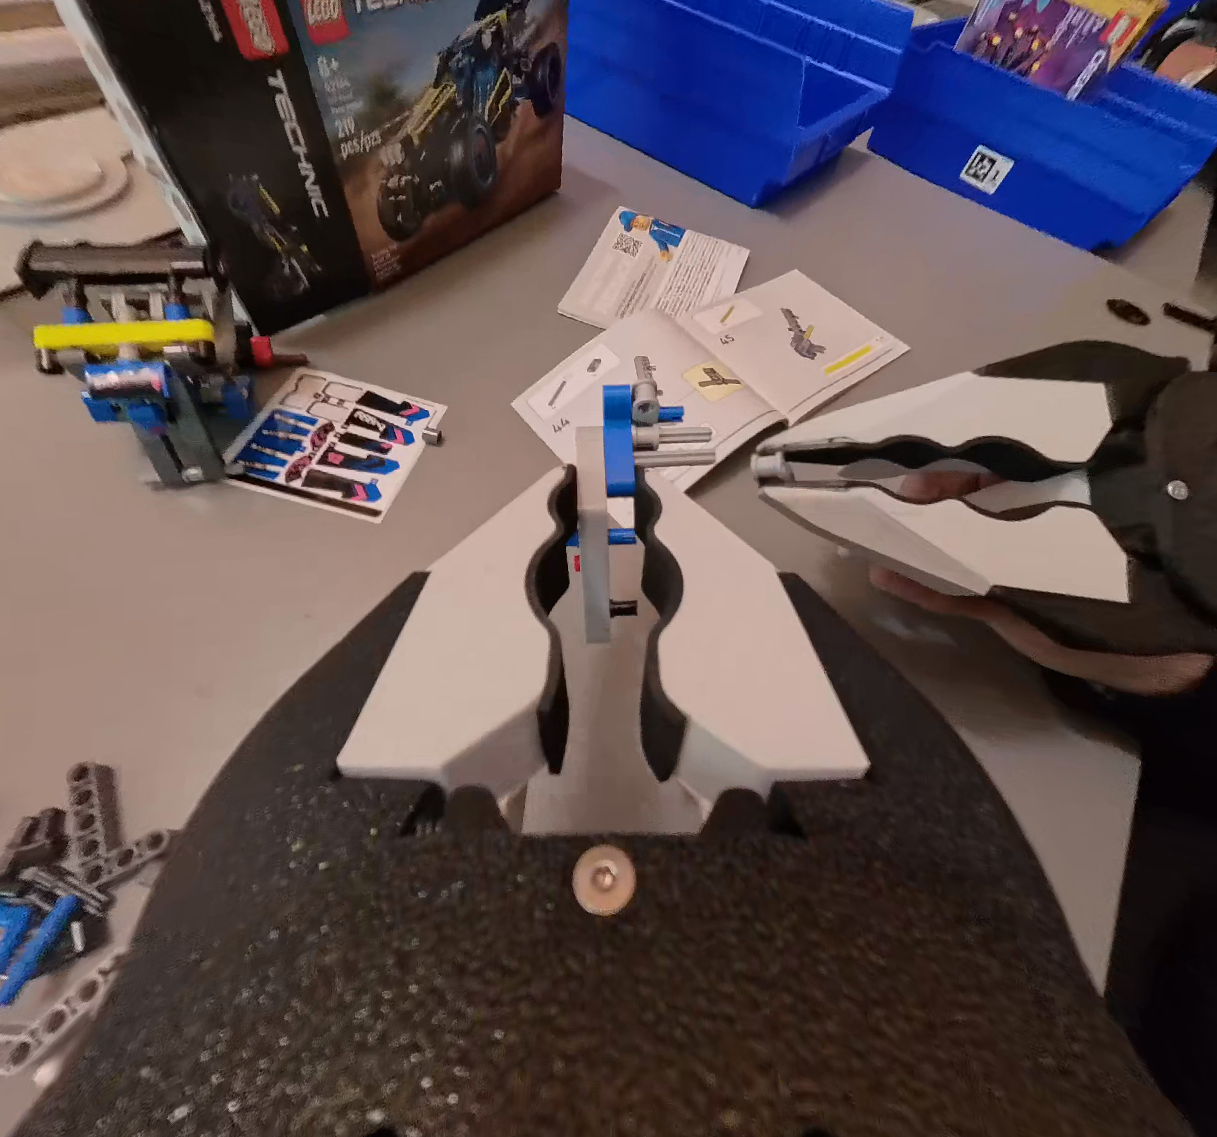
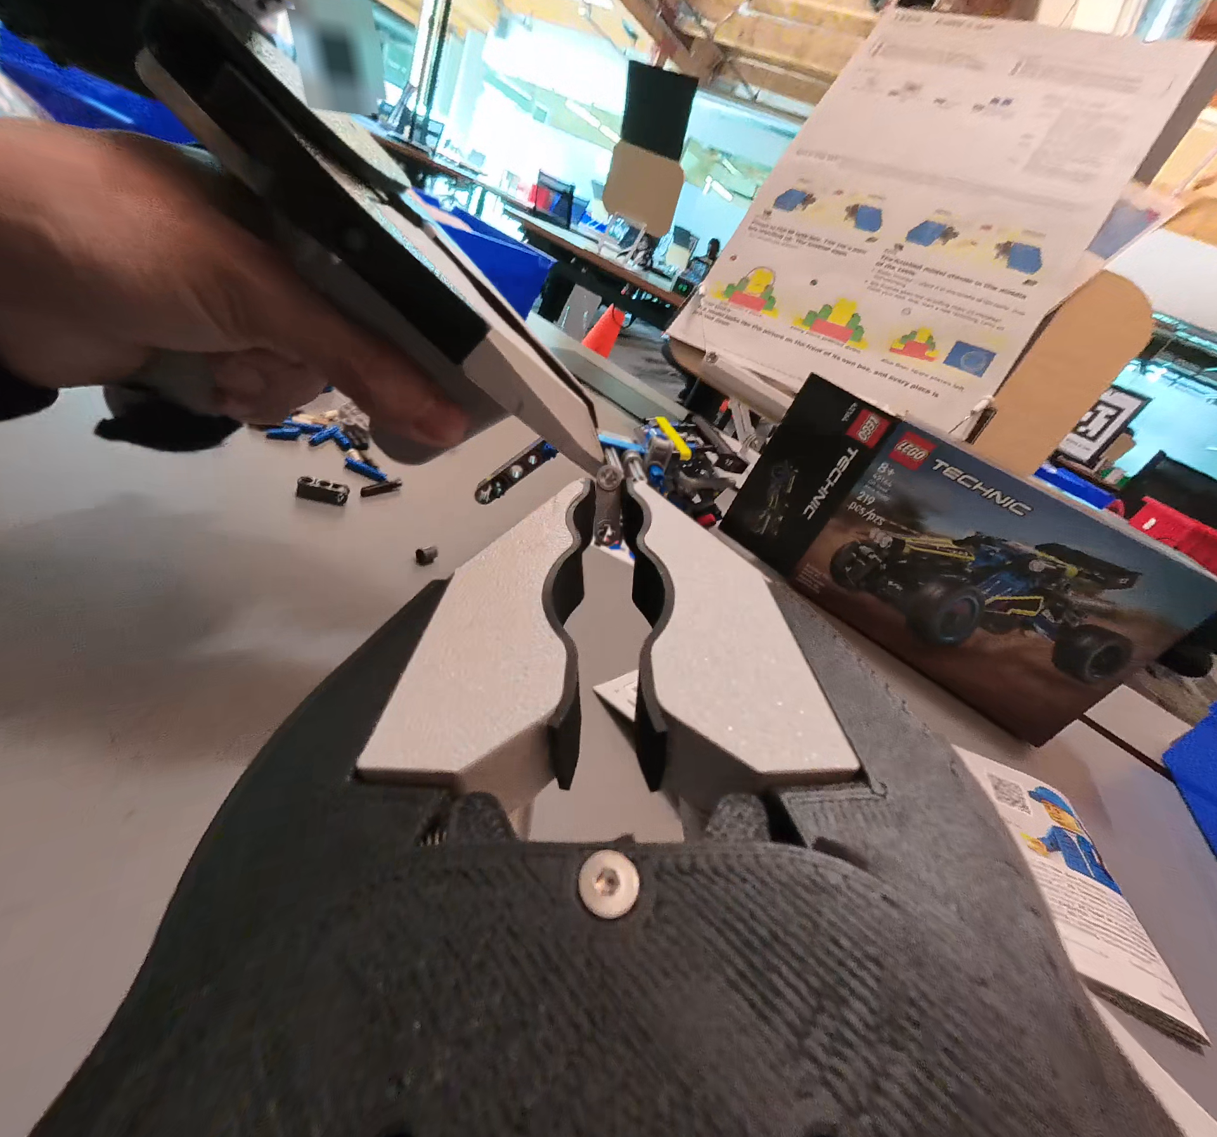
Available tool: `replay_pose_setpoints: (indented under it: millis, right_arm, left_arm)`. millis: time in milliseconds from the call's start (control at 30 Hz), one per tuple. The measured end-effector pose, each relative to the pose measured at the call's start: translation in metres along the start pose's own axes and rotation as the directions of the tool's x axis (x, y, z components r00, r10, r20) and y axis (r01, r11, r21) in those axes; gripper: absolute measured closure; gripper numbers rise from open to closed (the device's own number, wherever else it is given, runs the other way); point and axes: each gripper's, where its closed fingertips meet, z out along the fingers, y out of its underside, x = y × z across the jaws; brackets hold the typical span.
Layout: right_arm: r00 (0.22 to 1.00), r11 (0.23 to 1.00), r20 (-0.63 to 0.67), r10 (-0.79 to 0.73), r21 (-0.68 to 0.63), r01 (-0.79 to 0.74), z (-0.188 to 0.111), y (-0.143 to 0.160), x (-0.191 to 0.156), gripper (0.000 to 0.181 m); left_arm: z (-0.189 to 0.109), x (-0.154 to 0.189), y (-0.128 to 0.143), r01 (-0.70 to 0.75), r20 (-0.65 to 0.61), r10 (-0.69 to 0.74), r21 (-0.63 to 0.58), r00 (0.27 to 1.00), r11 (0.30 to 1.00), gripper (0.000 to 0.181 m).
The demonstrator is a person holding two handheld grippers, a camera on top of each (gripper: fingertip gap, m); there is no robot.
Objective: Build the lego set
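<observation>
My left gripper (image 1: 606, 480) is shut on a grey and blue sub-assembly (image 1: 616, 447), held upright above the table. Two grey axles (image 1: 678, 447) stick out of it to the right. My right gripper (image 2: 607, 493) is shut on a small grey connector piece (image 2: 607, 513). In the left wrist view the right gripper (image 1: 760, 470) comes in from the right, and its grey piece (image 1: 772, 465) sits just off the axle ends. In the right wrist view the left gripper (image 2: 589, 440) reaches down from the upper left to just above my fingertips.
A partly built model (image 1: 132, 381), a sticker sheet (image 1: 336, 440) and the set's box (image 1: 369, 118) stand at the left. An open instruction booklet (image 1: 711, 368) lies behind the grippers. Blue bins (image 1: 724, 65) line the back. Loose parts (image 1: 59, 875) lie at the near left. Spacing between my two grippers at the tips: around 4 cm.
</observation>
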Motion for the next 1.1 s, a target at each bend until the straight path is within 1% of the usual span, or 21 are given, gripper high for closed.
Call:
replay_pose_setpoints:
  millis: [100, 200, 233, 300, 467, 533, 733, 833, 1033, 1100]
  right_arm:
    - [0.999, 1.0, -0.05, -0.002, 0.013, 0.003, 0.001, -0.002, 0.004, 0.175]
    - [0.992, 0.996, -0.121, 0.027, 0.088, -0.016, -0.005, -0.014, 0.013, 0.176]
    - [0.991, 0.996, -0.13, 0.027, 0.087, -0.016, -0.005, -0.013, 0.015, 0.176]
    - [0.993, 0.996, -0.111, 0.037, 0.09, -0.027, -0.004, -0.012, 0.013, 0.175]
    - [0.988, 0.991, -0.125, 0.089, 0.11, -0.076, -0.005, -0.013, 0.02, 0.176]
    - [0.984, 0.988, -0.138, 0.113, 0.124, -0.096, -0.005, -0.014, 0.023, 0.176]
    - [0.975, 0.976, -0.161, 0.154, 0.179, -0.124, -0.004, -0.021, 0.029, 0.175]
    - [0.971, 0.972, -0.162, 0.174, 0.185, -0.143, -0.005, -0.02, 0.032, 0.175]
    - [0.973, 0.962, -0.121, 0.198, 0.216, -0.169, -0.005, -0.025, 0.029, 0.175]
    - [0.973, 0.961, -0.121, 0.197, 0.221, -0.168, -0.006, -0.026, 0.029, 0.176]
  left_arm:
    - [0.001, 0.007, -0.008, -0.052, -0.001, 0.052, 0.012, 0.999, 0.999, 0.167]
    - [-0.001, 0.009, -0.019, -0.106, 0.03, 0.105, 0.038, 0.994, 0.994, 0.168]
    - [-0.001, 0.009, -0.022, -0.125, 0.045, 0.123, 0.046, 0.991, 0.991, 0.168]
    - [-0.004, 0.009, -0.029, -0.161, 0.077, 0.156, 0.071, 0.985, 0.984, 0.168]
    - [-0.009, 0.006, -0.041, -0.223, 0.154, 0.202, 0.133, 0.967, 0.966, 0.167]
    - [-0.009, 0.006, -0.042, -0.222, 0.161, 0.199, 0.141, 0.967, 0.965, 0.168]
    - [-0.007, 0.01, -0.043, -0.207, 0.132, 0.189, 0.139, 0.973, 0.968, 0.168]
    - [-0.008, 0.013, -0.043, -0.186, 0.117, 0.17, 0.139, 0.978, 0.973, 0.167]
    - [-0.004, 0.013, -0.039, -0.173, 0.128, 0.158, 0.11, 0.979, 0.979, 0.167]
    - [-0.003, 0.015, -0.037, -0.154, 0.115, 0.142, 0.104, 0.983, 0.983, 0.167]
